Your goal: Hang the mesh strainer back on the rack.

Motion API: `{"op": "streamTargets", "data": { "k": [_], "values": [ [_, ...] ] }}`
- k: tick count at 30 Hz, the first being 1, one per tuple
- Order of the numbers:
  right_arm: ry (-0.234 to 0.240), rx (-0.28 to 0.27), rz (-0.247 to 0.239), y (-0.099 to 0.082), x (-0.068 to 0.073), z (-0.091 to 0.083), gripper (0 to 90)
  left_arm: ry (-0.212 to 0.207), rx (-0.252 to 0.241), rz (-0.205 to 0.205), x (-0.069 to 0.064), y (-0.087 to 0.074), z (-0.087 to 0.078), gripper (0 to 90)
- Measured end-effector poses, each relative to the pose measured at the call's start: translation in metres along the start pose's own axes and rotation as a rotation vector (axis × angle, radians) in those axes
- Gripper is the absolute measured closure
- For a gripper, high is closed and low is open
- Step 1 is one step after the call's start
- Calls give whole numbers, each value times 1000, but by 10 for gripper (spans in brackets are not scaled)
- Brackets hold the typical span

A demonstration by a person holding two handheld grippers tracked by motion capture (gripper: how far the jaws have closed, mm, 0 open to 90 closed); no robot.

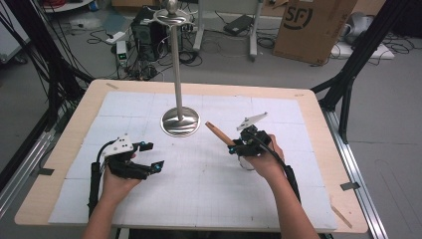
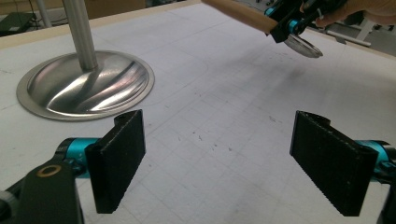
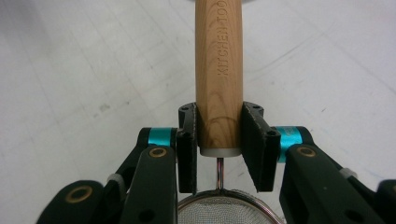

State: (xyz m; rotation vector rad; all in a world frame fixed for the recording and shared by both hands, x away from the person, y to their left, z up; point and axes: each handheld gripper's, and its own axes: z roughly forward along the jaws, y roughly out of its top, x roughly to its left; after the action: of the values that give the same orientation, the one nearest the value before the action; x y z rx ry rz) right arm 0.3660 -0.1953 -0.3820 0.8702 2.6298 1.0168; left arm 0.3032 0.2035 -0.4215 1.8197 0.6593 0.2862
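Note:
A small strainer with a light wooden handle (image 1: pixel 218 132) and a round mesh bowl (image 2: pixel 303 45) is lifted off the white mat. My right gripper (image 1: pixel 234 147) is shut on the handle's lower end, and the handle points up and left toward the stand. In the right gripper view both black pads press the handle (image 3: pixel 219 70) just above the wire neck and mesh (image 3: pixel 224 212). My left gripper (image 1: pixel 153 155) rests low over the mat at the left, open, with nothing between its pads (image 2: pixel 224 163).
A tall metal stand with a dished round base (image 1: pixel 180 122) rises from the mat's far middle, its pole (image 1: pixel 175 59) ending in a hooked ring on top. The white gridded mat (image 1: pixel 209 194) covers the wooden table. Cables, a cardboard box and black frame legs lie beyond.

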Motion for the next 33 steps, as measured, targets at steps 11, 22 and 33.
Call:
{"op": "streamTargets", "data": {
  "k": [11, 22, 33],
  "values": [
    [3, -140, 2, 9, 1, -25, 689, 1, -6, -2, 0, 0, 0, 188],
    [-16, -253, -24, 33, 5, -45, 688, -2, -11, -1, 0, 1, -1, 187],
    [-20, -327, -69, 67, 8, -66, 688, -7, -17, -1, 0, 1, -2, 188]
  ]
}}
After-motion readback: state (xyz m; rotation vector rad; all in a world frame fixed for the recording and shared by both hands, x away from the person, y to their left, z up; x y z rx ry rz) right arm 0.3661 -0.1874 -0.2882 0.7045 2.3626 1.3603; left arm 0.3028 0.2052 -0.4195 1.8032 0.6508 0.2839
